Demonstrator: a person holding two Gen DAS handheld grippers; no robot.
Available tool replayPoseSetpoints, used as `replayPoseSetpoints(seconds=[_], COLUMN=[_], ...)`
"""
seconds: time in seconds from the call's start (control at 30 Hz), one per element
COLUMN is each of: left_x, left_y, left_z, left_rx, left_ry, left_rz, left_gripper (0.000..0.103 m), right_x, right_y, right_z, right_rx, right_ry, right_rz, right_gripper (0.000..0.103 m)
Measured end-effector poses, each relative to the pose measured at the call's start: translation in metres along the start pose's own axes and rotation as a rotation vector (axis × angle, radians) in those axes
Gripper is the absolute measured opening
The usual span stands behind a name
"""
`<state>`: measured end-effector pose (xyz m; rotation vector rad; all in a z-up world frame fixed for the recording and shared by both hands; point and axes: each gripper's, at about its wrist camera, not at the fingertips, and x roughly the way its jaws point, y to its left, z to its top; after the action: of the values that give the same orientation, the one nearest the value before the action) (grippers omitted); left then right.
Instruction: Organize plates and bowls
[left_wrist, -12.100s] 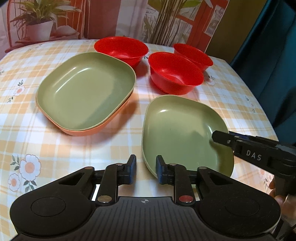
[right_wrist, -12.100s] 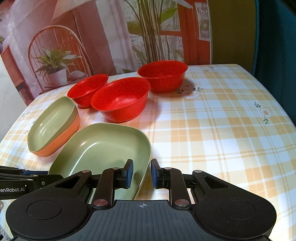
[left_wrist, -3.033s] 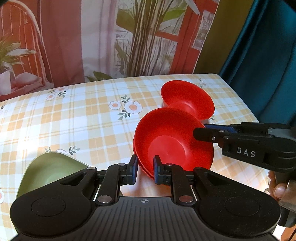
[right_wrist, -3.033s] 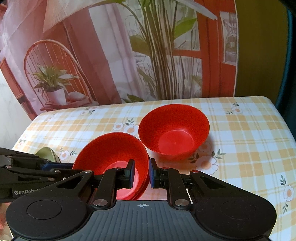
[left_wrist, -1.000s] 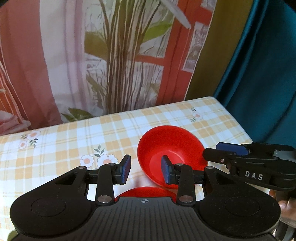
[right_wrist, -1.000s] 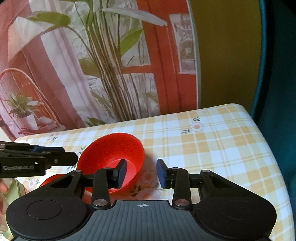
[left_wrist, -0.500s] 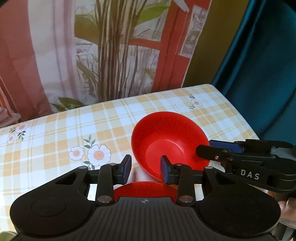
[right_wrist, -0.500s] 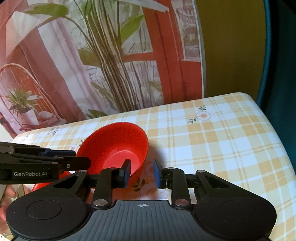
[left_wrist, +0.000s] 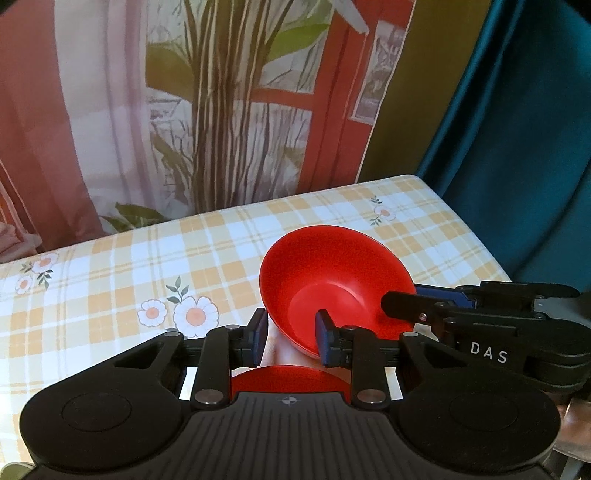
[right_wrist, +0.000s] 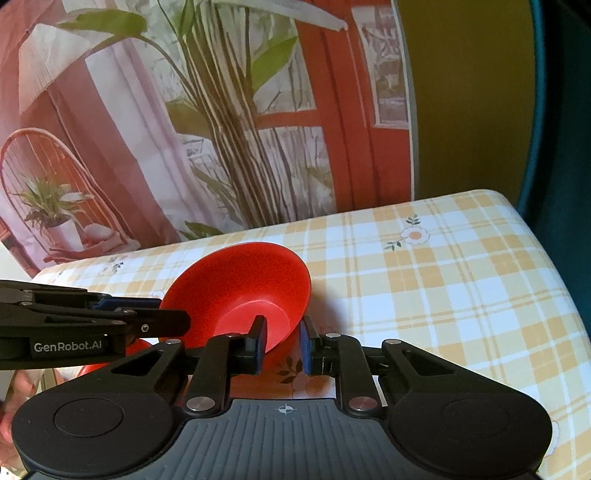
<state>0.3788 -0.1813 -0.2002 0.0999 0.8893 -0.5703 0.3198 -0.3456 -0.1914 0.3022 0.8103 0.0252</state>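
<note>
Black gripper (left_wrist: 288, 334) bodies, blue-padded jaws, silver screws, white lettering

1. Under my jaws I see a tablecloth (left_wrist: 303, 229) in yellow-and-white checks, spreading ahead of them and out to both sides.
2. Printed daisies (left_wrist: 184, 314) sit on the cloth just left of my left jaws; another printed flower (right_wrist: 415, 234) lies well ahead and to the right of my right jaws.
3. Beyond the far table edge, straight ahead of both jaws, hangs a printed backdrop (right_wrist: 221, 129) with tall plant stems and a red window frame.
4. Far ahead and left of my right jaws, the backdrop shows a potted plant (right_wrist: 55, 210) on a chair.
5. A teal curtain (left_wrist: 517, 129) hangs ahead and right of my left jaws.
</note>
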Motion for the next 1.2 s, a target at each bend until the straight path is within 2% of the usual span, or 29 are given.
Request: replayPoseSetpoints(seconds=[0.67,1.2], left_x=[-0.069,-0.118], left_y=[-0.006,0.008], left_z=[0.001,-0.034], left_rx=[0.025,-0.005], left_ry=[-0.092,-0.107], left_rz=[0.007,0.021], left_gripper=[0.03,0.03], right_x=[-0.052,-0.071], right_y=[0.036,0.081], right_z=[0.018,-0.002], right_rx=[-0.05,-0.101], right_ry=[-0.067,-0.044], right_rz=[-0.004,0.012], right_gripper=[0.018,0.019])
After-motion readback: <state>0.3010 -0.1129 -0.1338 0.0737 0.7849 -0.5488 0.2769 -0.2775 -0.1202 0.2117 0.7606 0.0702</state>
